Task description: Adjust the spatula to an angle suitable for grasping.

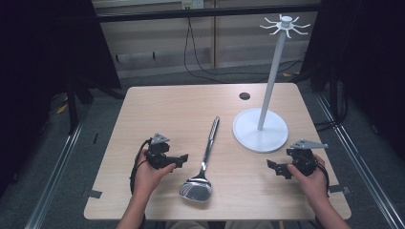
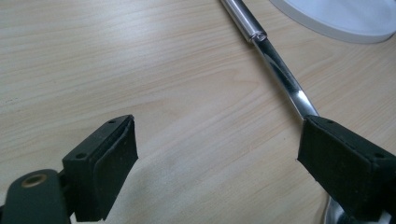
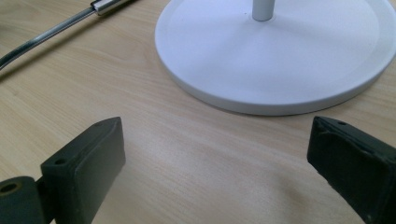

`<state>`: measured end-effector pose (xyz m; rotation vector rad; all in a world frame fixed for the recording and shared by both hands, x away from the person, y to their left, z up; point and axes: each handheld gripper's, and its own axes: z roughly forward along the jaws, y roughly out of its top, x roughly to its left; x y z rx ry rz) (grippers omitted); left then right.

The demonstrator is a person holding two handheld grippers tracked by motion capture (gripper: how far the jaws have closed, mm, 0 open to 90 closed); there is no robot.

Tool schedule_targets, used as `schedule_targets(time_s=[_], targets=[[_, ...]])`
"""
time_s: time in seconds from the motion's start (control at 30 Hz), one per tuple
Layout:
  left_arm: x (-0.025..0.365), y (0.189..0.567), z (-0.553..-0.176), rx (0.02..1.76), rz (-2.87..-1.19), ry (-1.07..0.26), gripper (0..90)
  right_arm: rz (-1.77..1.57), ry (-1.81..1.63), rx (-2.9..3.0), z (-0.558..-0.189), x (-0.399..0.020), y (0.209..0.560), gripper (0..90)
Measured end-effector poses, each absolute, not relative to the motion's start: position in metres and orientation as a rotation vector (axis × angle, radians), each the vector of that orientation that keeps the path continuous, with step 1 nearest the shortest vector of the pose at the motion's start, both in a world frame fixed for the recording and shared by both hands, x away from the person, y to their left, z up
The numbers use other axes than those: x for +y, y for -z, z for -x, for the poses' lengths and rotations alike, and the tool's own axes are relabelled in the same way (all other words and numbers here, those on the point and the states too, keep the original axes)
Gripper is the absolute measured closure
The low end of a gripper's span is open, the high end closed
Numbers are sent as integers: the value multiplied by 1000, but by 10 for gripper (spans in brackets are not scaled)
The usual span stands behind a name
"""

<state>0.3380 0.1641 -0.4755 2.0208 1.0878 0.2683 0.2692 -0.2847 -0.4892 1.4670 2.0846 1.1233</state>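
A steel ladle (image 1: 204, 162) lies on the wooden table (image 1: 157, 109), bowl toward the front edge, handle pointing away. A white stand (image 1: 261, 129) with a round base, a tall pole and hooks on top rises at the right. My left gripper (image 1: 177, 159) rests just left of the ladle, open, nothing between its pads; its own view has the ladle's shaft (image 2: 280, 70) running past the right jaw. My right gripper (image 1: 277, 168) sits in front of the stand's base (image 3: 275, 56), open and empty, with the ladle handle (image 3: 51, 30) far left.
A small round hole (image 1: 244, 96) marks the table's far side. Dark curtains hang left and right. Black cables trail along the back wall and floor. Metal rails run along the floor on both sides of the table.
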Motion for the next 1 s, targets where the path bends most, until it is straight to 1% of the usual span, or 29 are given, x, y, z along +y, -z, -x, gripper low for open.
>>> schedule_targets(time_s=[0.13,0.47,0.67,1.0], targets=[[163,475,-338,1077,-2054,-261,127,-1453,-1118,2093,-269,-284,489,37],[151,475,-340,1071,-2070,-230,144,-1460,-1122,2094,-265,-285,489,37],[135,475,-343,1046,-2101,-206,150,-1471,-1119,2093,-258,-291,489,37],[117,481,-343,1015,-2171,-171,189,-1487,-1129,2065,-254,-297,486,37]])
